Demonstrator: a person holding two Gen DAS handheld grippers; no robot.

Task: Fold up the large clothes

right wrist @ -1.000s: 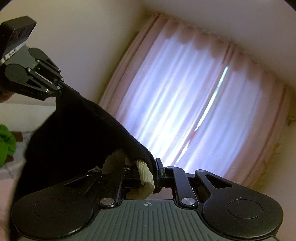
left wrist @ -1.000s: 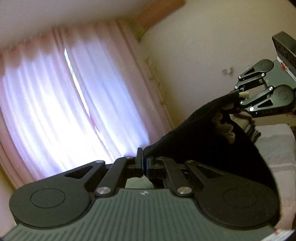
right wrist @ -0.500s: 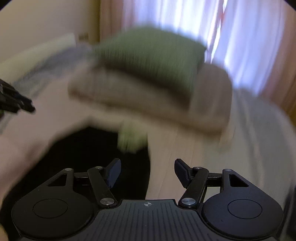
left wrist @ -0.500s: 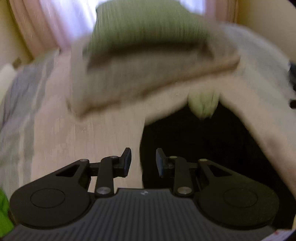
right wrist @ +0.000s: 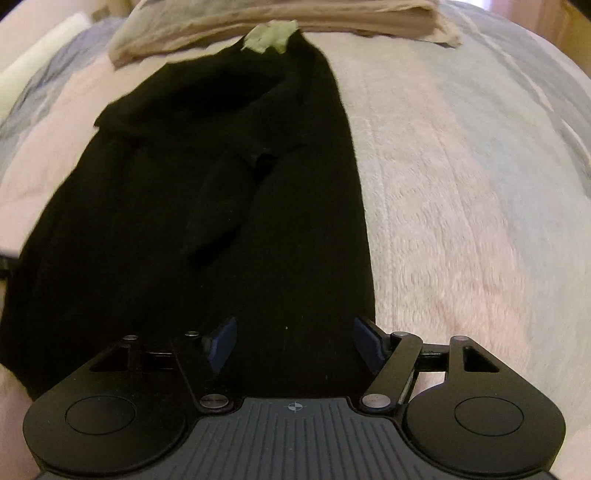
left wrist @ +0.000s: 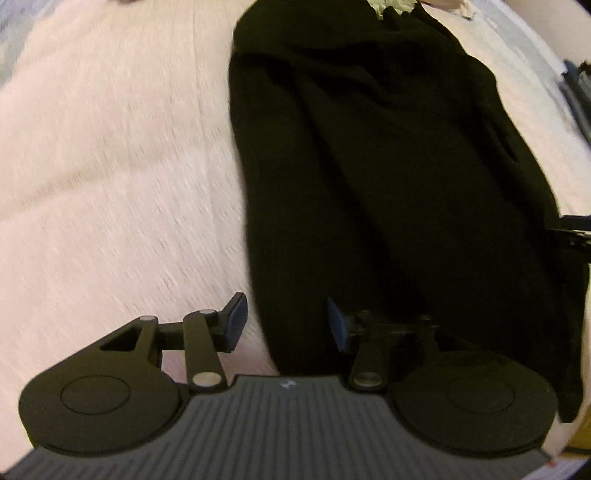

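Nearest, in the left wrist view, the left gripper has its jaws part open, w/ nothing pressed between the pads. The left edge of the black garment lies under the gap, but the pads do not touch it. These jaws have just been opening; a sec ago they were shut on a corner of this same cloth, held up in the air in front of the curtain.

The right gripper is the same story: jaws stand wide, cloth is below and between them, not clamped. They opened from a grip on the cloth and have just been closing a little again, still w/o hold of anything.

So the change is clear: both grippers came down from high to low and released. The garment now lies long and flat on the pink blanket, approx. in the middle of the bed, w/ some soft wrinkles in the upper part. I judge it is laid out for a fold or one fold is just done; next move prob. needs a new grip at an edge.

Far end: a pale green bit shows at the top of the garment, touching the beige folded pile behind.
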